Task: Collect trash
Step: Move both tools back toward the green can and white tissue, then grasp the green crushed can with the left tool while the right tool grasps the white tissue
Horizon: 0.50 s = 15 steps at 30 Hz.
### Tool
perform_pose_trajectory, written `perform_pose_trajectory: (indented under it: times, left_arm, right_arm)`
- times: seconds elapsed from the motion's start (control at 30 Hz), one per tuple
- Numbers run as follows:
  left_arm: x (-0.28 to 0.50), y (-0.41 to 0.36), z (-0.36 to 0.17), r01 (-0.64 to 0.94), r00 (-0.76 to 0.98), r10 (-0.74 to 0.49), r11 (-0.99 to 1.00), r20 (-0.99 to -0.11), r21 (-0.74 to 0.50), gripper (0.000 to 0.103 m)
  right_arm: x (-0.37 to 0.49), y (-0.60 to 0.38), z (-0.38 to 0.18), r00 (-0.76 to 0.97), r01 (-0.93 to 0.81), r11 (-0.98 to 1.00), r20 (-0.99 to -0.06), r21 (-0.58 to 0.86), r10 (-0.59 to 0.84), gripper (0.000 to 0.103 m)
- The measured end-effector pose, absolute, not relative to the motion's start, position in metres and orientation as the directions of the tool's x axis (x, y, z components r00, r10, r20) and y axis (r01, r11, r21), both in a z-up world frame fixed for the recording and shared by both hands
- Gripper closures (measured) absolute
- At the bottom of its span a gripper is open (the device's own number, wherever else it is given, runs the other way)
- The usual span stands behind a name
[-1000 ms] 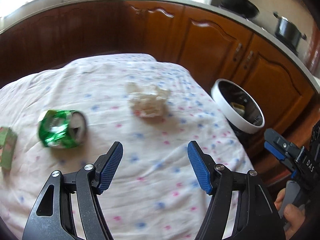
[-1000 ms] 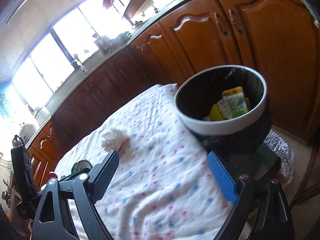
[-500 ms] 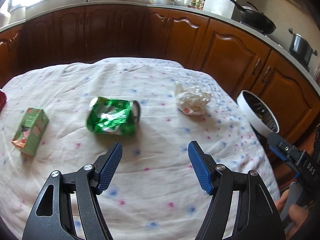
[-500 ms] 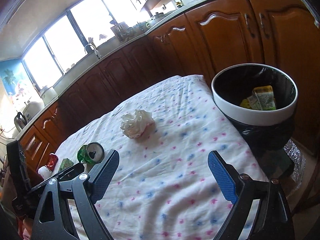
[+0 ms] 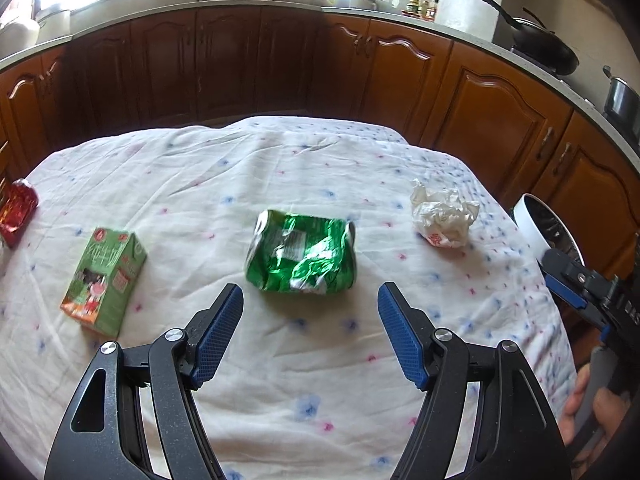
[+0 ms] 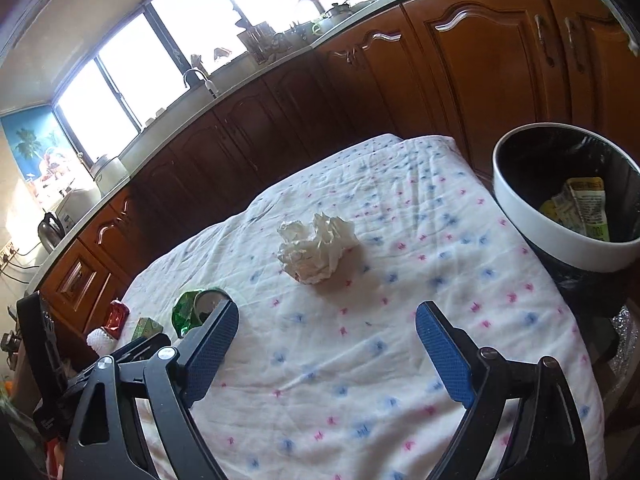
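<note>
A crushed green can (image 5: 302, 252) lies on the flowered tablecloth (image 5: 280, 360), just beyond my left gripper (image 5: 310, 326), which is open and holds nothing. A crumpled white paper ball (image 5: 442, 216) lies to the can's right, a green juice carton (image 5: 104, 282) to its left, and a red wrapper (image 5: 16, 212) at the far left edge. In the right wrist view my right gripper (image 6: 326, 340) is open and empty over the cloth, short of the paper ball (image 6: 316, 248). The white-rimmed trash bin (image 6: 560, 236) with a black liner stands off the table's right side, with a yellow packet (image 6: 580, 208) inside.
Wooden kitchen cabinets (image 5: 500, 108) curve round the far and right sides of the table. A black pan (image 5: 540, 48) and a steel pot (image 5: 622, 96) sit on the counter. A hand (image 5: 592, 412) holds the right gripper at the table's right edge.
Both views have swung left, away from the bin. The green can now lies centred in front of my left gripper, and the paper ball sits ahead of my right gripper. Both stayed open.
</note>
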State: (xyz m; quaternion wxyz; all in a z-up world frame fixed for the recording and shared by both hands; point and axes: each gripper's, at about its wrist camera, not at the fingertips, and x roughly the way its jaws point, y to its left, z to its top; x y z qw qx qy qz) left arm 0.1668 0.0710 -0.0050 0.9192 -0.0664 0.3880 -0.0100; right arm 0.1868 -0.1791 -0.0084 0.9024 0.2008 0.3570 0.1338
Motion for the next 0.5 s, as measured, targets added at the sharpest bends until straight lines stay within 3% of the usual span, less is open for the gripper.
perform_pose_trajectory:
  times: [0.5]
  left_arm:
    - [0.212, 0.050, -0.008, 0.051, 0.671, -0.093, 0.996, -0.736, -0.079, 0.033]
  right_arm:
    - [0.250, -0.170, -0.023, 0.650, -0.080, 0.859, -0.626, 0.506, 0.430, 0.012]
